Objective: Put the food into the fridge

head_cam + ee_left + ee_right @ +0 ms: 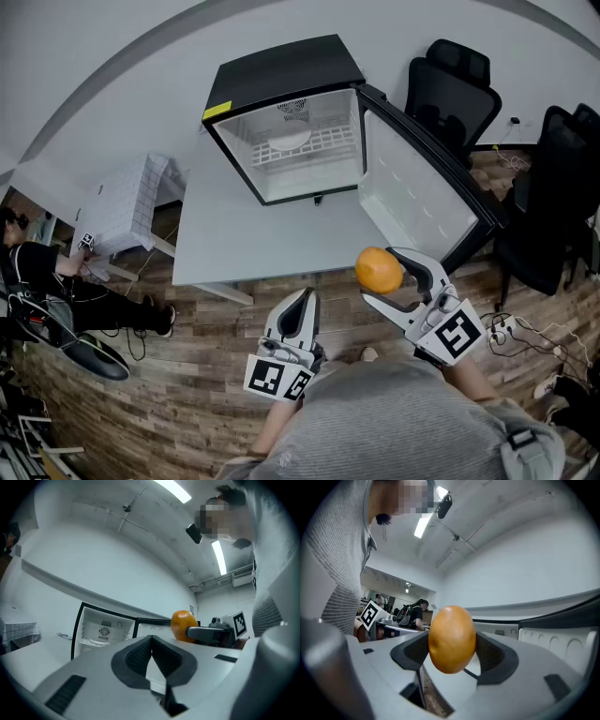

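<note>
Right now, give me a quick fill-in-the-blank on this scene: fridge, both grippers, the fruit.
1. The fruit clamped in the right gripper is ___ in colour.
2. The fridge has its door standing ___.
3. The left gripper has its fingers ___, with nothing between them.
Missing words: orange; open; shut.

One orange (379, 270), one fridge (281, 70)
</note>
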The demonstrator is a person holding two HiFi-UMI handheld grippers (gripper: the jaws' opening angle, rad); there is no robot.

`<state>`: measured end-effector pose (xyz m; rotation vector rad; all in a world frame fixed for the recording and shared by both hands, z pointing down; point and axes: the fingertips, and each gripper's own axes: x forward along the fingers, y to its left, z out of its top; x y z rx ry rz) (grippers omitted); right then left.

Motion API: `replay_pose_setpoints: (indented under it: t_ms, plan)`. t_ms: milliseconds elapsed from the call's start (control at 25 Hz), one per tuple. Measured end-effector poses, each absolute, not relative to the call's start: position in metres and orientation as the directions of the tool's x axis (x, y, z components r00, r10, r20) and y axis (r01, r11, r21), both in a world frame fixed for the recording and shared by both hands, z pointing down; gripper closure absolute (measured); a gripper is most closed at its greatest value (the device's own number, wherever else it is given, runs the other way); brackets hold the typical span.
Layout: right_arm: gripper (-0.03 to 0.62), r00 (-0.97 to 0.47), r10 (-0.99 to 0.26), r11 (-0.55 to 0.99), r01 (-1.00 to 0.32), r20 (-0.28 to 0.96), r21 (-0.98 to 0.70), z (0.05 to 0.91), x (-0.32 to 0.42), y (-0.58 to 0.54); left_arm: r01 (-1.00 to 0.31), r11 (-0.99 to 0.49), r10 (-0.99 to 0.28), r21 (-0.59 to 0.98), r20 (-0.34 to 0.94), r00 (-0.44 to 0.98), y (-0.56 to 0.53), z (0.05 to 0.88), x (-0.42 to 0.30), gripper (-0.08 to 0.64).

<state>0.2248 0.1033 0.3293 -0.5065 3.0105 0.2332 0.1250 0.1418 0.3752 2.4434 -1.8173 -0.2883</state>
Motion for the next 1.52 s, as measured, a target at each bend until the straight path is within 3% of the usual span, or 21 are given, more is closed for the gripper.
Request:
replay_pose_setpoints:
  t_ms: [960,1520]
  plan:
    - [0.279,-0.924,-0.365,0.917,-0.378,-0.115,0.129,0.319,0.222,0.092,-0.907,-0.377,-0.926,0.190,-0.083,0.367,0.128,0.374,0.142,0.549]
    - [0.279,-0.929,-0.342,0.923,-0.361,-0.140,0.135,0.314,0.215,0.087,-0.914,-0.355,-0.935,0.195,-0.065,0.349,0.127,0.381,0.137,0.549]
